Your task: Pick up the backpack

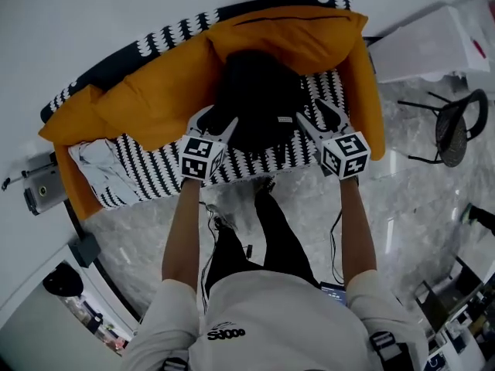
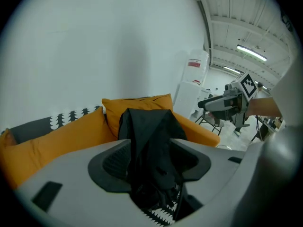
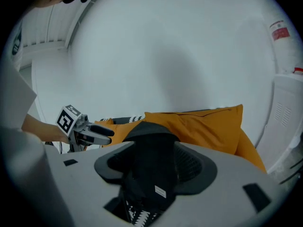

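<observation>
A black backpack (image 1: 259, 99) stands on a black-and-white patterned sofa (image 1: 155, 172), leaning against orange cushions (image 1: 155, 99). My left gripper (image 1: 216, 122) is at the pack's front left corner and my right gripper (image 1: 319, 118) at its front right, both pointing at it. In the left gripper view the jaws (image 2: 151, 160) stand wide apart with the backpack's dark fabric (image 2: 149, 126) showing in the gap, not pinched. The right gripper view gives the same picture: wide jaws (image 3: 156, 167) and the backpack (image 3: 151, 145) between them, with the left gripper (image 3: 87, 134) beyond.
A grey cloth (image 1: 97, 161) lies on the sofa's left end. A white cabinet (image 1: 433, 45) and a black chair (image 1: 456, 126) stand at the right. Cables (image 1: 216, 222) trail on the marble floor by the person's legs. A white wall is behind the sofa.
</observation>
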A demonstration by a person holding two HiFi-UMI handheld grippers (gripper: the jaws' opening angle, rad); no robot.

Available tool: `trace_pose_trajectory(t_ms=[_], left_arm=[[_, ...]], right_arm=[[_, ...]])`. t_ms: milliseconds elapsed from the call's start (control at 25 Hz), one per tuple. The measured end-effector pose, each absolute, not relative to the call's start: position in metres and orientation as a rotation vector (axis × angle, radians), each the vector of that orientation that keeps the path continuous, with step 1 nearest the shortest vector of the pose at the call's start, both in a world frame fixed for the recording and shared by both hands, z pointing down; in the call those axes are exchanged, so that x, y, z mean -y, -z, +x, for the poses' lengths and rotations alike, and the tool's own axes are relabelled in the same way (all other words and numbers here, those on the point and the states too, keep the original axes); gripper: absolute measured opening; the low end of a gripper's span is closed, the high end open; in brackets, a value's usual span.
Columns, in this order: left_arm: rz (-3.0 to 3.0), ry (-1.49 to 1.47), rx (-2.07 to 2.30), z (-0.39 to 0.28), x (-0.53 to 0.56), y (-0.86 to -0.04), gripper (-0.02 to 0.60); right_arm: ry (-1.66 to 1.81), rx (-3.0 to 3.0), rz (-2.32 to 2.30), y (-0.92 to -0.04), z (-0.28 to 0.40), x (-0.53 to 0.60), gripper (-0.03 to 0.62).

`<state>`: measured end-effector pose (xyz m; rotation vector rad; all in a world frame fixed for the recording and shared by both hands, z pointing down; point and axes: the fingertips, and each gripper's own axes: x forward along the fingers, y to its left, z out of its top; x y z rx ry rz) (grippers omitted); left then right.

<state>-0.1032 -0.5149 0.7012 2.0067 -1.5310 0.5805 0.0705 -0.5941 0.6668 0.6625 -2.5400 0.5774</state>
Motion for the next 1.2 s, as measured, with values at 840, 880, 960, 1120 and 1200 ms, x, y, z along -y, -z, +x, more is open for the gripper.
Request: trace_pose_trajectory(t_ms=[840, 880, 960, 1120, 1200], left_arm=[[1.883, -0.566, 1.348, -0.133, 0.542, -0.852, 0.324], [1.883, -0.553, 1.344, -0.134, 0.543, -0.854, 0.324], [1.891, -0.540, 1.331, -0.136, 0.546, -0.857, 0.324], [1.929, -0.553, 1.283, -0.136, 0.551, -0.861, 0.324], [1.947, -0.573, 1.266, -0.131, 0.555, -0.862, 0.324]], right_arm=[[-0.714, 2.485, 0.477, -0.821, 0.044, 0.653, 0.295], [-0.724, 2.499, 0.454, -0.823, 0.041, 0.653, 0.295], [-0.740, 2.517, 0.408, -0.827, 0.035, 0.654, 0.295], [-0.724, 2.510, 0.353, -0.838, 0.022, 0.657, 0.295], [-0.711, 2.499, 0.336, -0.843, 0.017, 0.659, 0.295]])
